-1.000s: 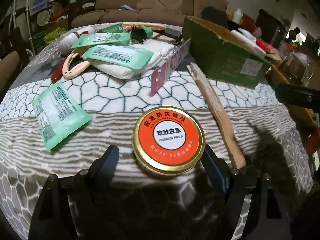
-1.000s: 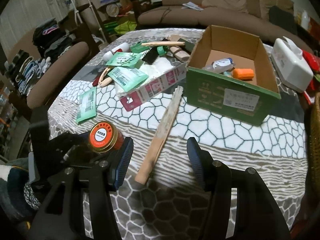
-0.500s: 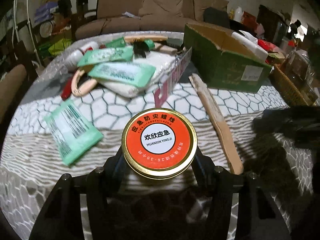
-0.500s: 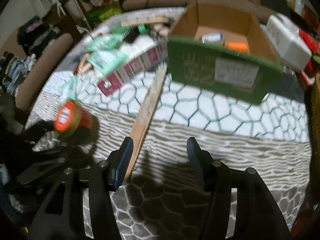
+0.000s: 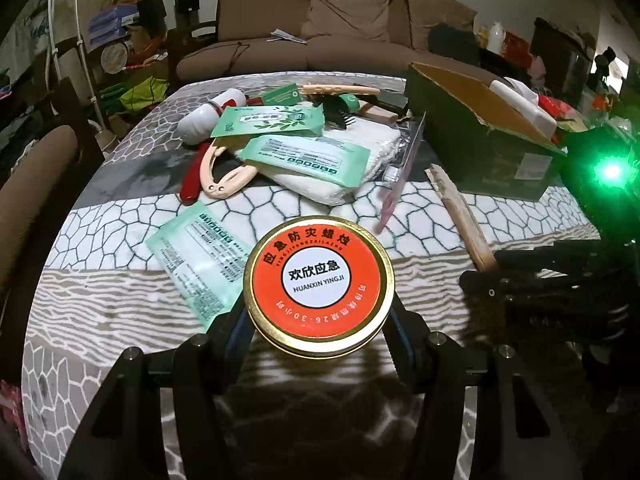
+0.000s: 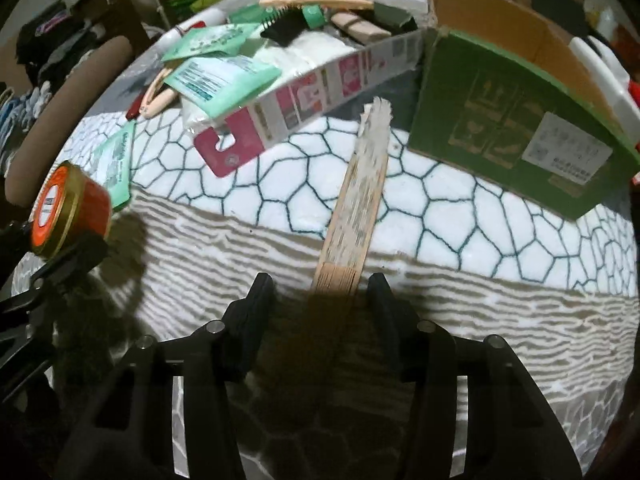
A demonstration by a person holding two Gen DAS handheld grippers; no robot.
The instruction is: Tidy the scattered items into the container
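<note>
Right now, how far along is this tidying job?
Barely begun. The cardboard box shows nothing inside from here. In hand: the left gripper holds the orange-lidded tin clear of the table, and the right gripper is closing around the near end of the wooden stick. Left: the green wipe packets, white bottle and the rest of that pile.

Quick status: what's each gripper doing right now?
Left gripper: shut on the orange-lidded tin.
Right gripper: open, closing around the wooden stick.
</note>
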